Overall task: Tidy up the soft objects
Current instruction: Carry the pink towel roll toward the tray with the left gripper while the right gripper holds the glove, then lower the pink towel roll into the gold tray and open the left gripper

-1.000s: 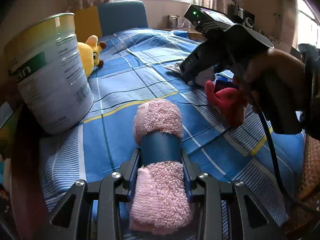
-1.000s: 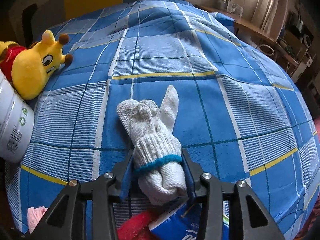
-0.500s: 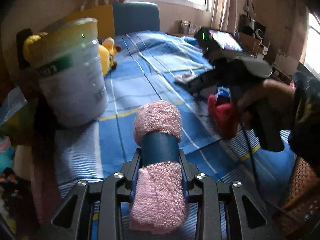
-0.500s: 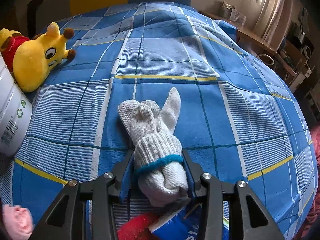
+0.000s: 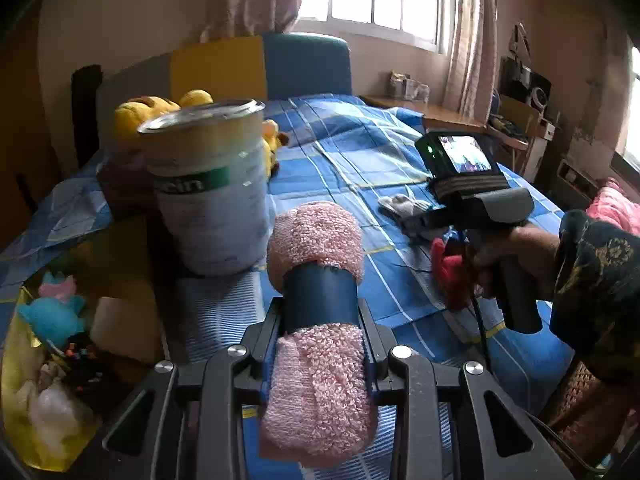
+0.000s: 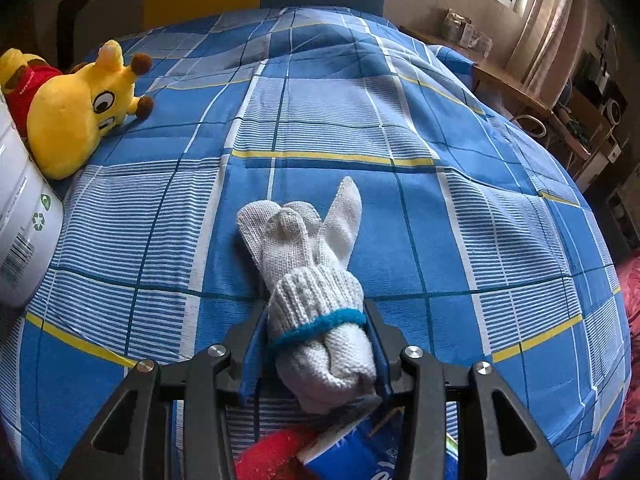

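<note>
My left gripper (image 5: pixel 320 320) is shut on a rolled pink towel (image 5: pixel 316 240) with a dark blue band, held above the near left edge of the bed. My right gripper (image 6: pixel 316 328) is shut on a rolled white knit glove (image 6: pixel 308 264) with a teal cuff line, whose fingers rest on the blue checked bedspread (image 6: pixel 460 216). The glove (image 5: pixel 400 206) and the right gripper's body (image 5: pixel 476 200) also show in the left wrist view.
A large tin can (image 5: pixel 212 188) stands at the bed's left edge, with a yellow plush toy (image 6: pixel 76 112) behind it. A yellow bag (image 5: pixel 24 380) with small toys sits at lower left. A red soft item (image 5: pixel 450 276) and a blue packet (image 6: pixel 360 452) lie below the right gripper.
My left gripper has risen and pulled back to the left with the pink towel, so the can and the bag now show lower. My right gripper has lifted slightly, still holding the glove.
</note>
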A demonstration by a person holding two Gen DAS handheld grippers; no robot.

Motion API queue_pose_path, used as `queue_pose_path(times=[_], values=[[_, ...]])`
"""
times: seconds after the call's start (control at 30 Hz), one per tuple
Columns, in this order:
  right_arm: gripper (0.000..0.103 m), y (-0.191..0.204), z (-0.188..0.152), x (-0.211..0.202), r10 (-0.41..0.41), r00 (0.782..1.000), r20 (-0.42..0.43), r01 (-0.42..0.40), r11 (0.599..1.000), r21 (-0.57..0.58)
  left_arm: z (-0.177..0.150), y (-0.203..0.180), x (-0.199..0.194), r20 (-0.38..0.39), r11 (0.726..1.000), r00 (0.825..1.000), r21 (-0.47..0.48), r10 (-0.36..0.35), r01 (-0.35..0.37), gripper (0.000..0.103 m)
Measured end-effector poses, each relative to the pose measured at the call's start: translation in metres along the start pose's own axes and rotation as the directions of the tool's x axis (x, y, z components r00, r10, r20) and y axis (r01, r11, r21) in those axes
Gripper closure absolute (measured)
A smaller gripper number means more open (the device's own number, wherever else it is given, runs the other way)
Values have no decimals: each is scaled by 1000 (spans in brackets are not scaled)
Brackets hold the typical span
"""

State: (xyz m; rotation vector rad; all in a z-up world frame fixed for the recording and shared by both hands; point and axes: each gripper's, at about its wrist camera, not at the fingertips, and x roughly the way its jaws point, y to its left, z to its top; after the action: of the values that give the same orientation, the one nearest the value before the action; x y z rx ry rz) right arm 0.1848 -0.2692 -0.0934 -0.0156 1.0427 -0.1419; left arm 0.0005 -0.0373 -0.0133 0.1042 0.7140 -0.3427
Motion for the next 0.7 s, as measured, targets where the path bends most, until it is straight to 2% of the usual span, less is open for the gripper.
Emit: queue_pose_path(times=[0.23,0.5,0.63,0.7], values=[[59,1,0,-2,-7,1000,3,7,1000,-12,1,20,-17,7,999,999,-41,36,-35,70],[59,4,-1,-3,-20,1000,8,20,999,-29,-7,59,-23,-27,988,996,-133,80,-82,70],[59,4,-2,-3,-24,1000,9,24,999,-32,-13,100,-32,-49,964,993,-240,104,-112,70],[59,3,-2,-3,-25,1000,9,25,999,-33,-18,129,-42,-50,939,990,-315,129,-139,70]])
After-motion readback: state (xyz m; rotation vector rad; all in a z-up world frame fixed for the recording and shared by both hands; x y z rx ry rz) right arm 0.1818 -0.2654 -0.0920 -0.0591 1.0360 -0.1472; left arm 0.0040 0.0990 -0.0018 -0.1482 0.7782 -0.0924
